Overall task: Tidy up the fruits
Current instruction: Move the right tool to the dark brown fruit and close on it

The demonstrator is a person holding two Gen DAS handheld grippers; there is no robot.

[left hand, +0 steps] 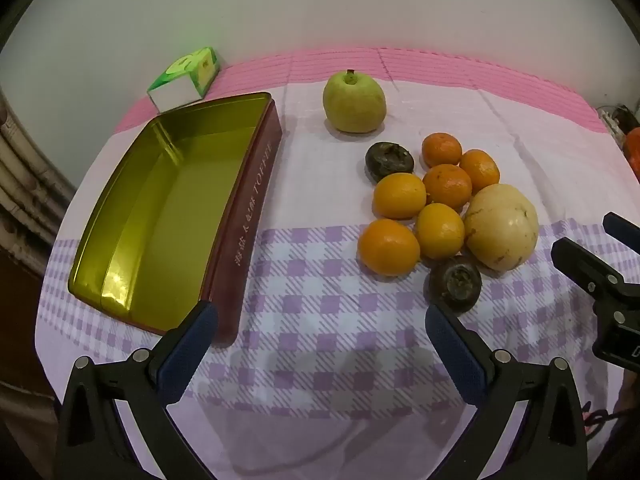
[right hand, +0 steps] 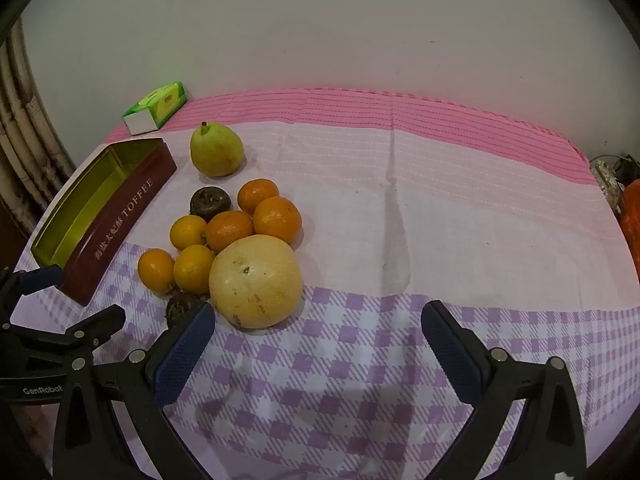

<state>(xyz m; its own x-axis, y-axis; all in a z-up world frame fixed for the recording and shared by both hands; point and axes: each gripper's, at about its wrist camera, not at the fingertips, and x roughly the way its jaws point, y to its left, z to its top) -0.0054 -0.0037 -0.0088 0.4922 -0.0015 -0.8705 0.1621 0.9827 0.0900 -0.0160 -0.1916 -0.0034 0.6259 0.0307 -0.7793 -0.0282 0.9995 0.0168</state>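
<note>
An empty maroon toffee tin (left hand: pixel 168 216) with a gold inside lies at the left; it also shows in the right wrist view (right hand: pixel 100 216). Right of it sit several oranges (left hand: pixel 388 246) (right hand: pixel 276 218), a large pale yellow melon (left hand: pixel 502 226) (right hand: pixel 256 280), two dark brown fruits (left hand: pixel 390 160) (left hand: pixel 456 282) and, further back, a green pear (left hand: pixel 354 102) (right hand: pixel 216 152). My left gripper (left hand: pixel 322 332) is open and empty above the cloth, near the tin's front corner. My right gripper (right hand: pixel 318 332) is open and empty, just right of the melon.
A green tissue box (left hand: pixel 186 76) (right hand: pixel 156 108) stands at the back left by the wall. The table has a pink and purple checked cloth (right hand: pixel 440 220). An orange object (right hand: pixel 632 216) lies beyond the right edge. Pipes run down the left.
</note>
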